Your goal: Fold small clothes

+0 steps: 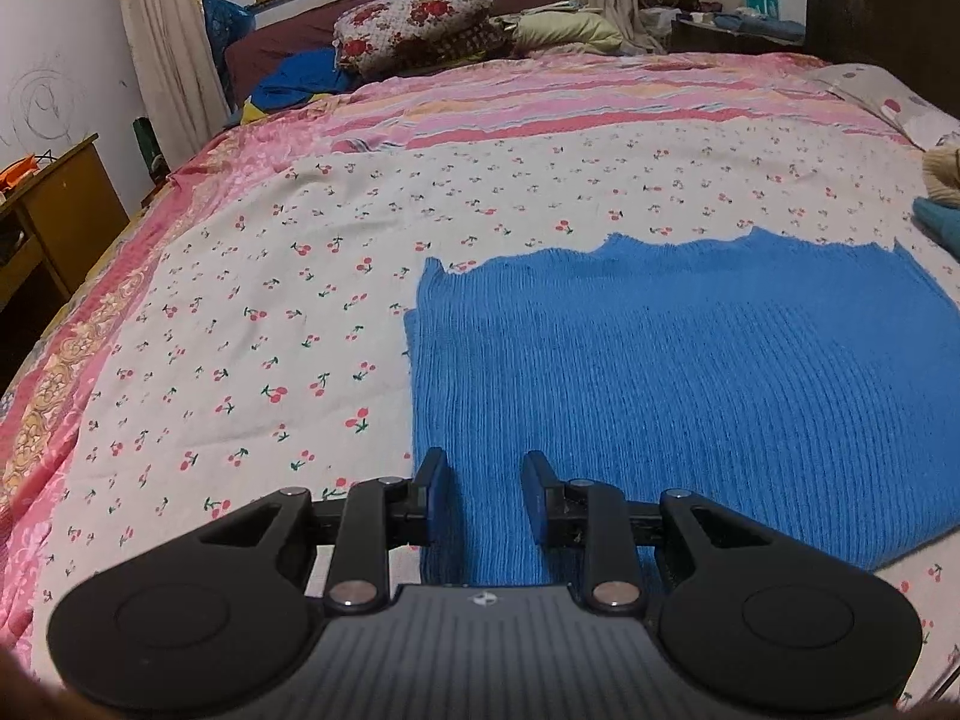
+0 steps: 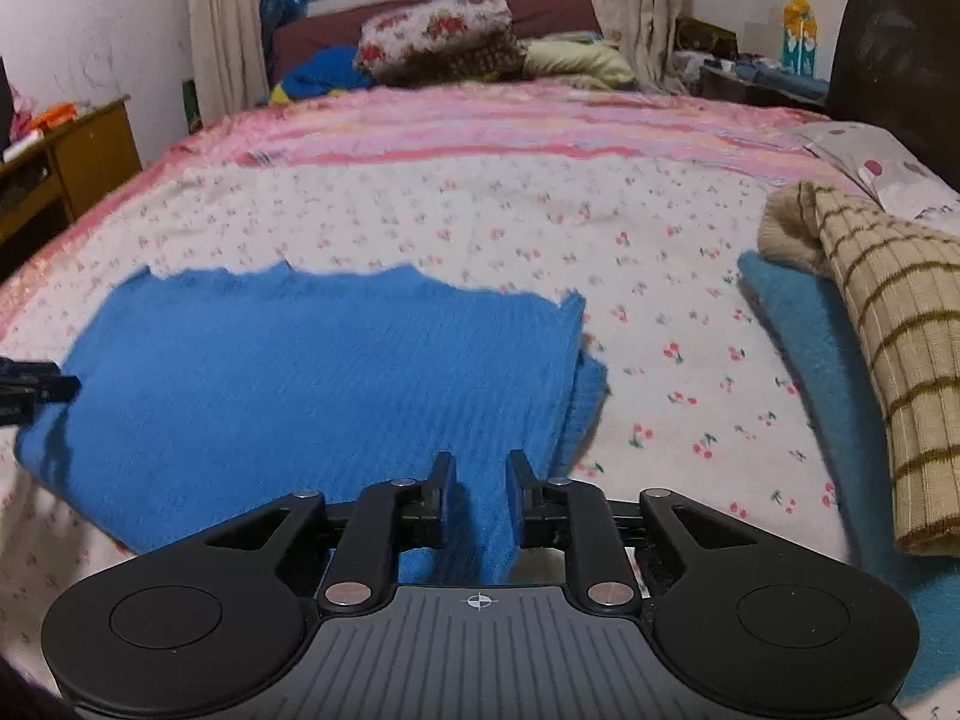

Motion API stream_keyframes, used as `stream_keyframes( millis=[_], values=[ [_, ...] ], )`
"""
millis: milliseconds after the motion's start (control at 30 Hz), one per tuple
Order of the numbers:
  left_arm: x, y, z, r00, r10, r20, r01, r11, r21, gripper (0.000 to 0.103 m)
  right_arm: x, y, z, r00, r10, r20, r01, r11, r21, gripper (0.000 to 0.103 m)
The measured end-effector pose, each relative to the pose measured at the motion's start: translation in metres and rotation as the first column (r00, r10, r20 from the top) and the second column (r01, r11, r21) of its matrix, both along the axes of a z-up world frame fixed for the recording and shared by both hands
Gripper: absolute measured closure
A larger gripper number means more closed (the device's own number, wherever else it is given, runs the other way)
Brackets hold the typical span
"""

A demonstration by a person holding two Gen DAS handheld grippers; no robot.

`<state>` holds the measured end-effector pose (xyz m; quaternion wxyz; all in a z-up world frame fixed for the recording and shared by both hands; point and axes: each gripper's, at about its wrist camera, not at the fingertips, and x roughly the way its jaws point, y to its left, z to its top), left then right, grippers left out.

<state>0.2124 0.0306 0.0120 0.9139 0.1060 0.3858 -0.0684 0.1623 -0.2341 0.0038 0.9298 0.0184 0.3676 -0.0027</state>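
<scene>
A blue ribbed knit garment (image 1: 690, 372) lies flat, folded into a rectangle, on the cherry-print sheet (image 1: 240, 330). My left gripper (image 1: 485, 468) is over the garment's near left corner with its jaws apart on either side of a strip of the knit. In the right wrist view the garment (image 2: 312, 372) spreads left of centre. My right gripper (image 2: 478, 468) is over its near right corner, jaws apart with blue knit between them. The left gripper's tip (image 2: 36, 387) shows at the left edge of that view.
A beige striped knit (image 2: 888, 348) lies on a teal cloth (image 2: 804, 336) at the right of the bed. Pillows and bedding (image 1: 420, 18) are heaped at the far end. A wooden desk (image 1: 54, 210) stands left of the bed, a dark headboard (image 2: 900, 48) right.
</scene>
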Motion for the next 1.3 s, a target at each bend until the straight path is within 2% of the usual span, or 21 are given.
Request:
stream_keyframes(
  millis=[67, 233, 400, 533, 667, 767, 900, 1067, 1300],
  values=[
    [-0.002, -0.001, 0.000, 1.000, -0.001, -0.002, 0.001, 1.000, 0.006, 0.069, 0.003, -0.002, -0.007, 0.999, -0.008, -0.031, 0.008, 1.000, -0.005, 0.083],
    [-0.003, 0.007, 0.001, 1.000, 0.016, -0.013, -0.016, 1.000, -0.023, 0.069, -0.004, -0.003, 0.003, 1.000, -0.009, 0.010, 0.009, 1.000, 0.009, 0.082],
    [-0.004, 0.023, -0.001, 0.997, 0.064, -0.039, -0.066, 0.996, -0.058, 0.069, 0.001, -0.007, -0.009, 0.999, -0.023, -0.046, 0.023, 1.000, 0.010, 0.079],
    [-0.010, 0.031, -0.001, 0.996, 0.081, -0.046, -0.085, 0.993, -0.084, 0.069, -0.004, -0.007, 0.002, 1.000, -0.022, 0.008, 0.022, 0.999, 0.024, 0.079],
    [-0.011, 0.042, -0.004, 0.992, 0.109, -0.067, -0.117, 0.984, -0.137, 0.069, 0.002, -0.006, -0.008, 0.999, -0.021, -0.035, 0.022, 1.000, 0.015, 0.079],
    [-0.012, 0.047, -0.005, 0.990, 0.121, -0.078, -0.133, 0.976, -0.172, 0.068, -0.001, -0.006, -0.004, 1.000, -0.019, -0.013, 0.019, 1.000, 0.016, 0.079],
    [-0.016, 0.045, -0.004, 0.991, 0.105, -0.079, -0.118, 0.976, -0.184, 0.067, 0.000, -0.007, -0.003, 1.000, -0.022, -0.009, 0.022, 1.000, 0.020, 0.079],
    [-0.016, 0.047, -0.013, 0.989, 0.092, -0.119, -0.116, 0.970, -0.212, 0.063, -0.002, -0.002, -0.001, 1.000, -0.015, 0.003, 0.015, 1.000, 0.008, 0.079],
    [-0.018, 0.058, -0.018, 0.985, 0.104, -0.139, -0.141, 0.946, -0.293, 0.061, -0.007, 0.006, -0.001, 1.000, -0.005, 0.002, 0.005, 1.000, -0.006, 0.078]
  ],
)
